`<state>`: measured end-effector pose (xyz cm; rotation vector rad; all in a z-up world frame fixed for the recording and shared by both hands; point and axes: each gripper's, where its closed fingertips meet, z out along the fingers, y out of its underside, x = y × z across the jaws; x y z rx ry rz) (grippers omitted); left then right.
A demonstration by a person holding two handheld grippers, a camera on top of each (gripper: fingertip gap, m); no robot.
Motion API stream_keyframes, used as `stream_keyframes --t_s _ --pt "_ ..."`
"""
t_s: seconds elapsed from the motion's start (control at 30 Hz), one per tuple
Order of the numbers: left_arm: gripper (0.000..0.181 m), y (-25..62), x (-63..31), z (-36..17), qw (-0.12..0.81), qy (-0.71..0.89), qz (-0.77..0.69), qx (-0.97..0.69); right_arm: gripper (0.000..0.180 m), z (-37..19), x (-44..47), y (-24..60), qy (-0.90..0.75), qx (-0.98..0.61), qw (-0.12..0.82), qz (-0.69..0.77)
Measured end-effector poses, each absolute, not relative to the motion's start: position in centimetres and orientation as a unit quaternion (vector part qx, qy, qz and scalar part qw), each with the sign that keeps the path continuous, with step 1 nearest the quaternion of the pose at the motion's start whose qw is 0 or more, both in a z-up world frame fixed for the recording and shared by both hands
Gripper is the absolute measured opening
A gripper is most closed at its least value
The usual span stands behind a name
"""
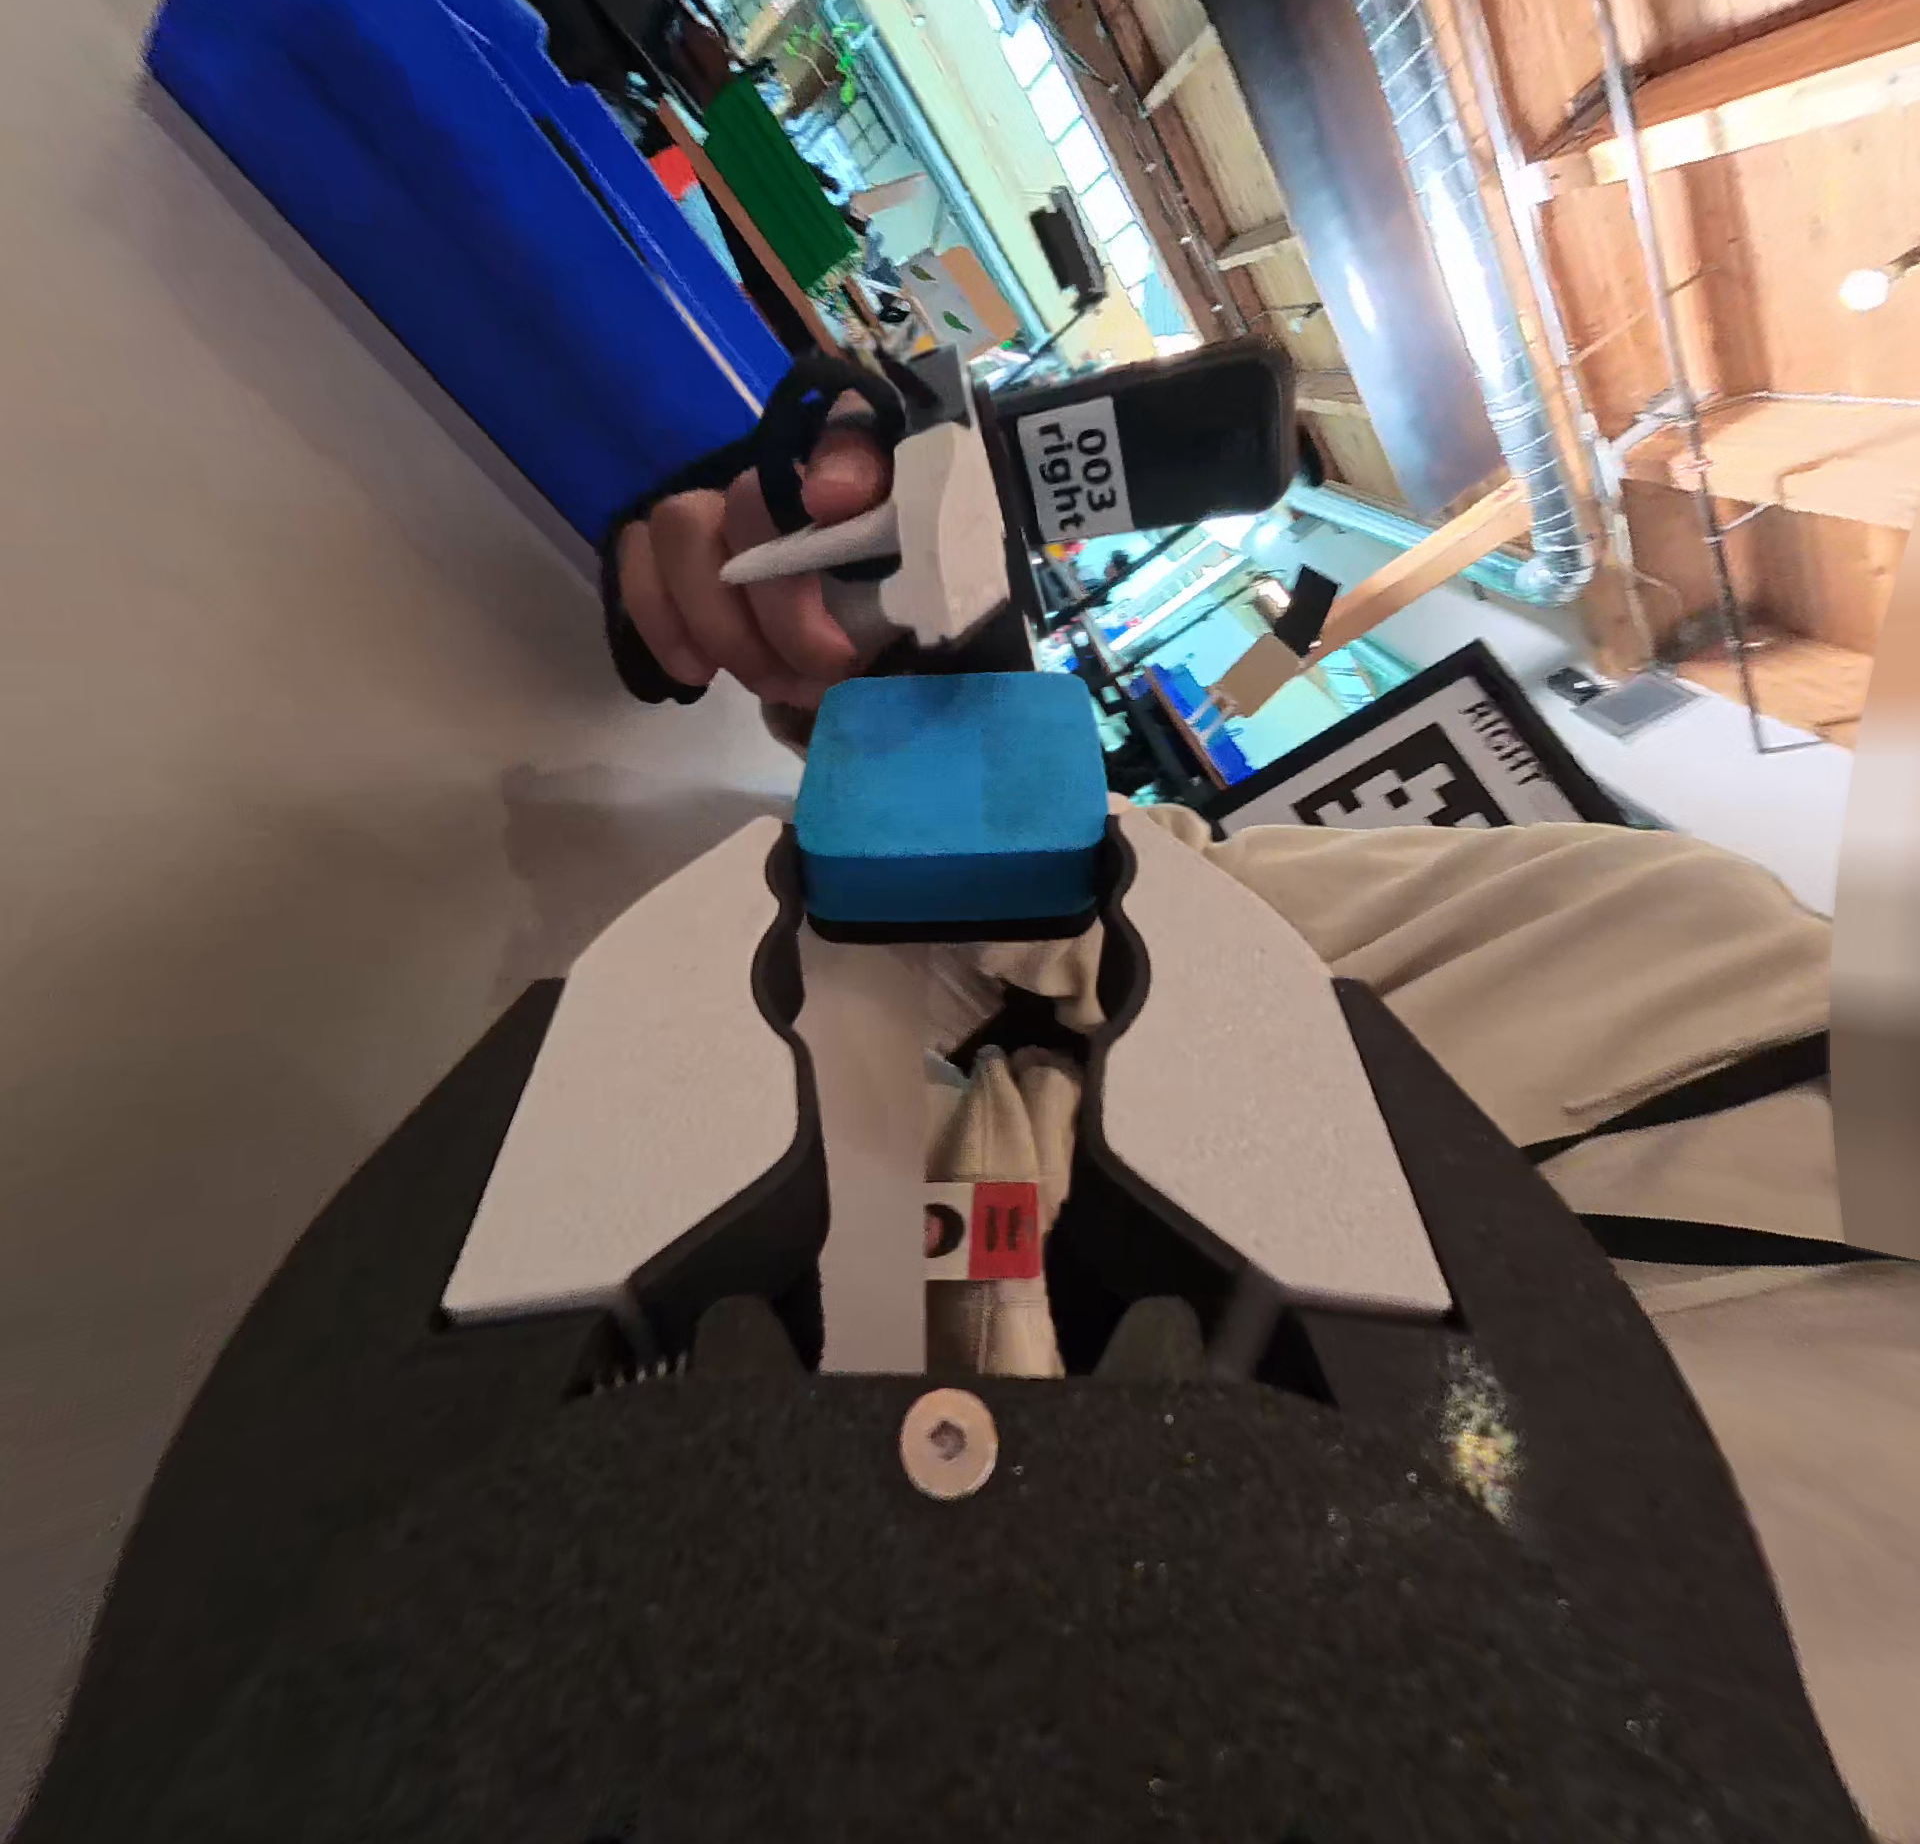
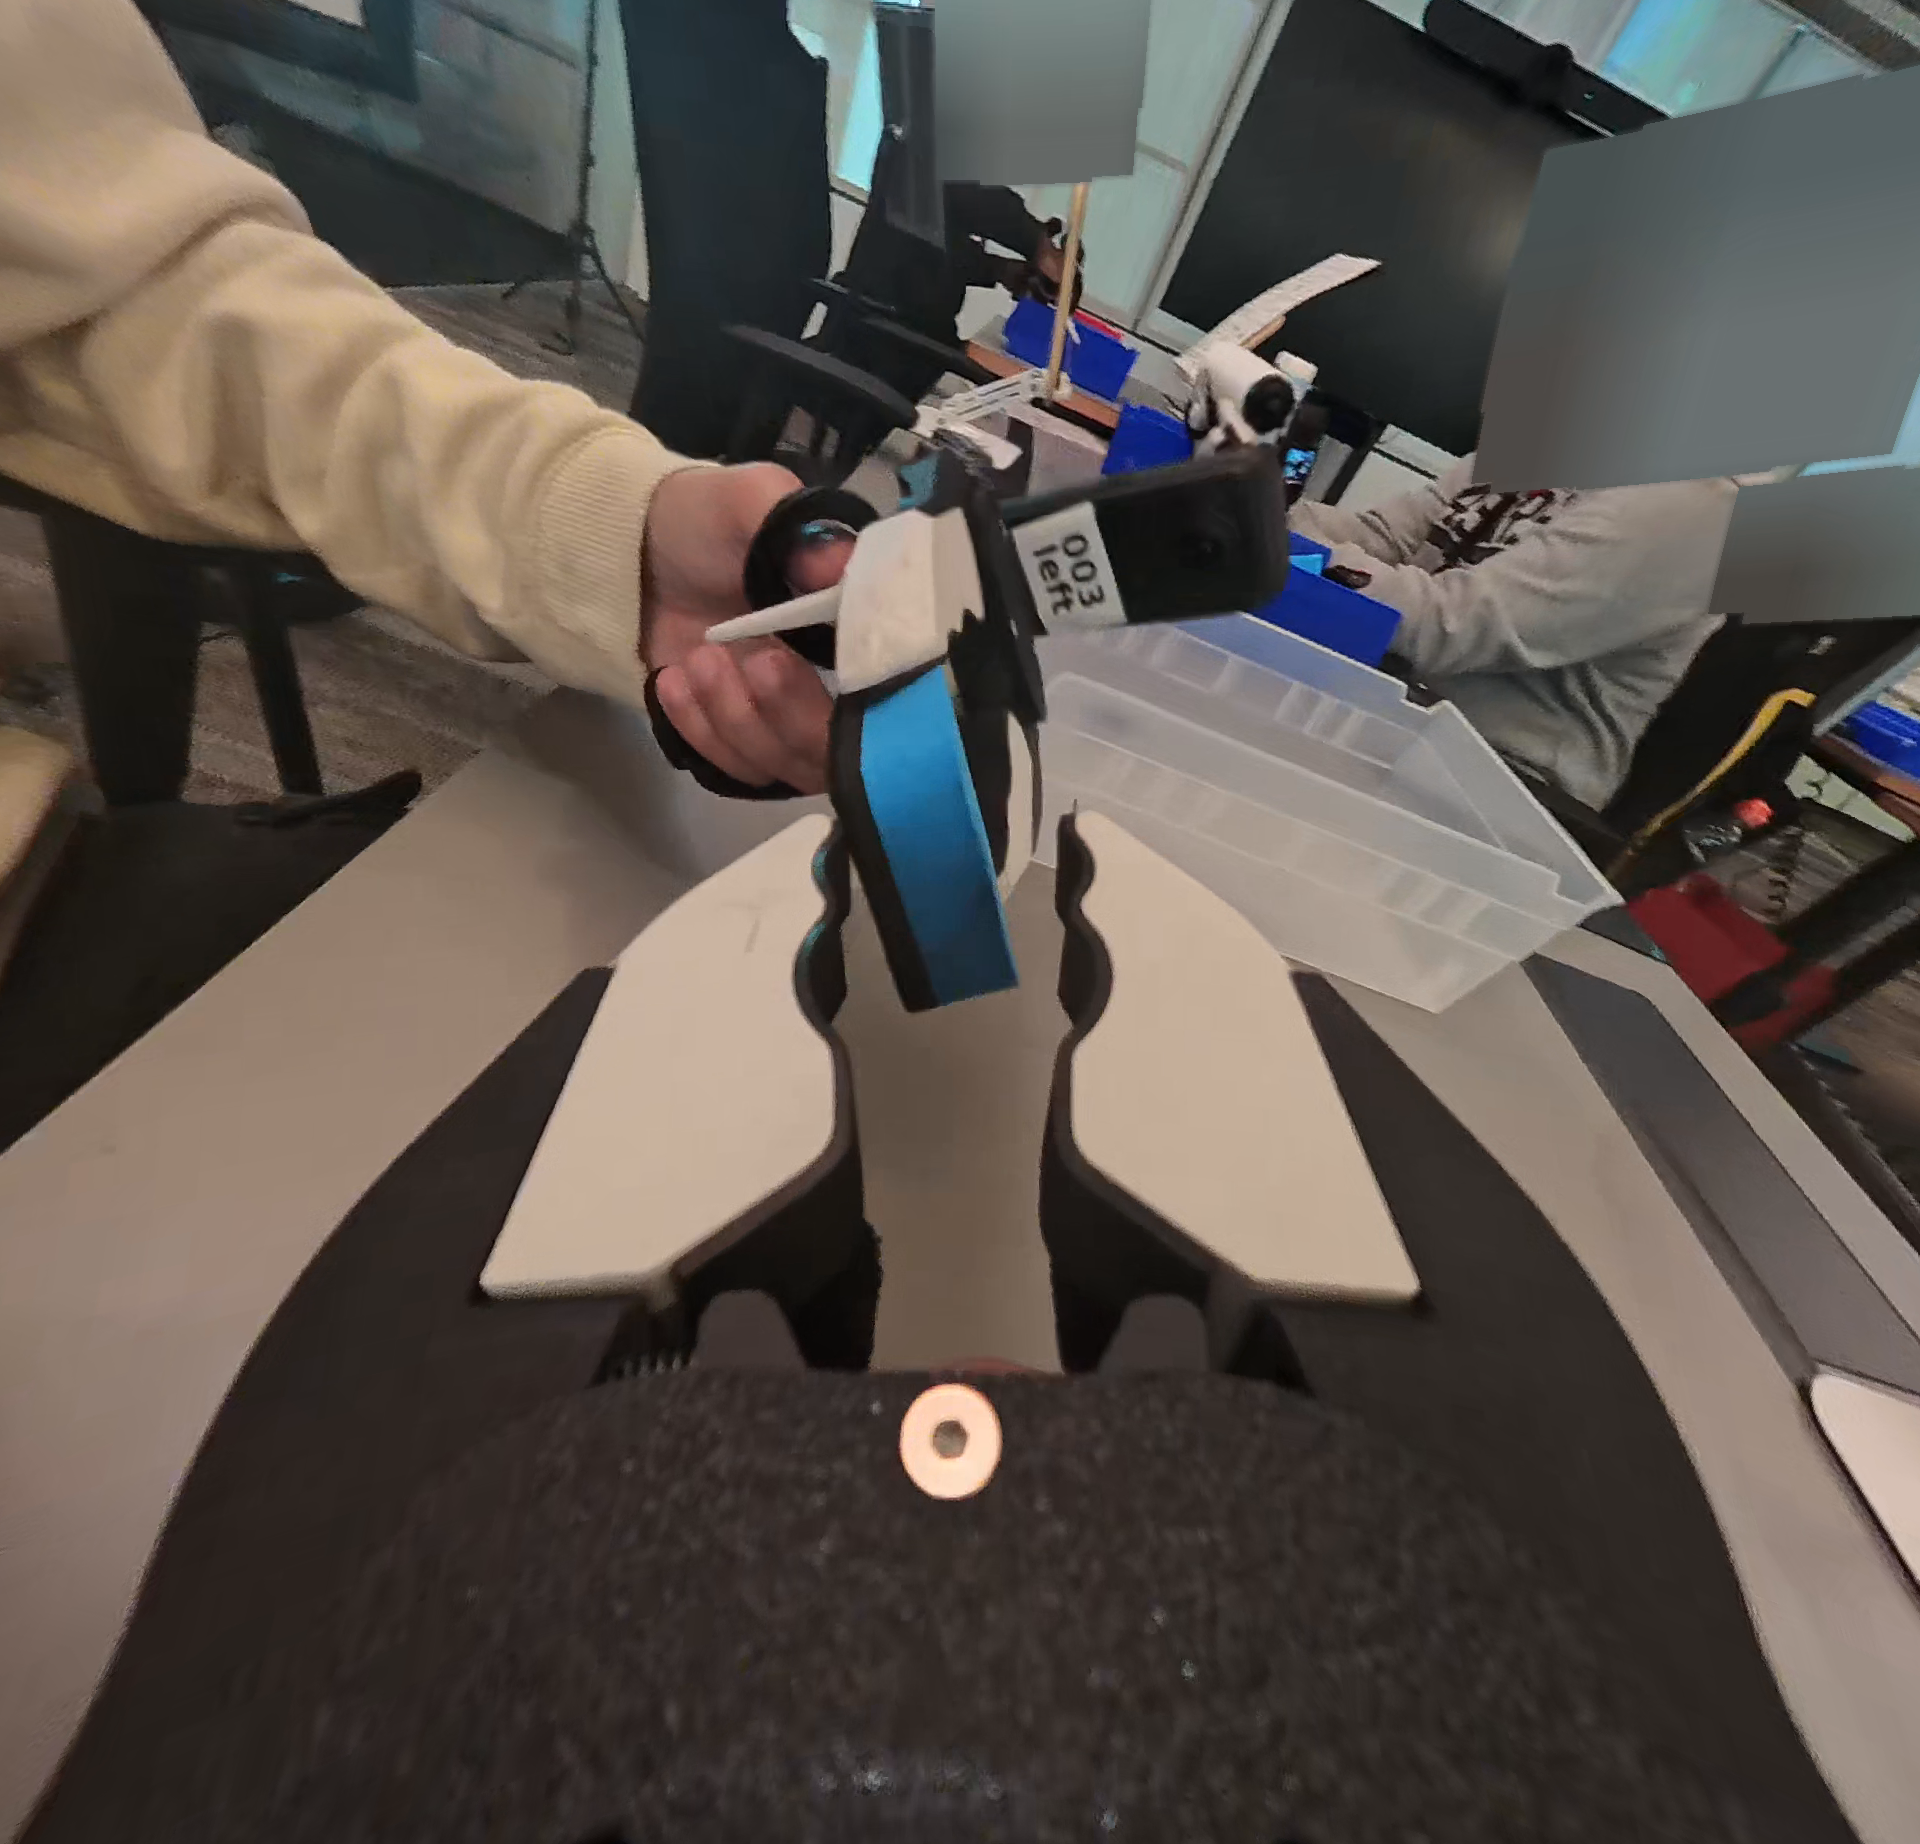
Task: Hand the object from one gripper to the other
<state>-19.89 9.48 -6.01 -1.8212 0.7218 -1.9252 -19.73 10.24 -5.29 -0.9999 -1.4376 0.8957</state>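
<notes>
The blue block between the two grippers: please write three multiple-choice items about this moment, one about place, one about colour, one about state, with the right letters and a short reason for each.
1. Where is the blue block?
A. lying on the table
B. clamped between the fingers of the left gripper
C. inside the clear plastic bin

2. What colour is the thin layer on one face of the block?
A. black
B. red
C. yellow

3. In what state is the right gripper?
A. shut on the block
B. shut on nothing
C. open, with the block's free end between its fingers

Answers:
1 B, the left wrist view shows both fingers pressing the block's sides.
2 A, a black edge runs along the blue foam in both views.
3 C, the right wrist view shows a gap on the right side of the block.
</notes>
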Motion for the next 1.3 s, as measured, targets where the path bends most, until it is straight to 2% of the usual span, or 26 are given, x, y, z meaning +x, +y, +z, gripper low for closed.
stream_keyframes --t_s 0.07,0.2,0.3,0.5,0.6,0.67,1.17,1.3 --pt "0.054 9.4 -19.7 -5.7 0.184 0.243 -0.708 -0.637 0.025 -5.2 -19.9 9.6 -0.622 -0.412 0.548 0.378" --pt "0.054 9.3 -19.8 -5.6 0.178 0.239 -0.722 -0.625 0.023 -5.1 -19.9 9.6 -0.623 -0.411 0.548 0.379" --pt "0.055 10.3 -19.9 -6.2 0.238 0.251 -0.684 -0.642 0.023 -5.3 -19.6 10.5 -0.603 -0.427 0.553 0.385" --pt "0.05 15.6 -23.1 -8.4 0.454 0.273 -0.431 -0.731 0.023 -6.3 -16.7 16.2 -0.478 -0.554 0.533 0.426" --pt "0.039 17.9 -26.2 -10.2 0.486 0.269 -0.265 -0.789 0.023 -7.2 -15.4 18.4 -0.398 -0.628 0.478 0.468" --pt "0.039 18.4 -27.1 -10.4 0.495 0.259 -0.226 -0.798 0.023 -6.9 -14.8 18.8 -0.369 -0.63 0.47 0.496" --pt "0.039 18.0 -26.3 -11.4 0.464 0.255 -0.255 -0.809 0.024 -7.8 -14.8 19.4 -0.382 -0.654 0.469 0.454" --pt "0.037 17.8 -26.2 -11.5 0.461 0.26 -0.255 -0.809 0.024 -4.3 -13.0 19.9 -0.364 -0.678 0.463 0.441"
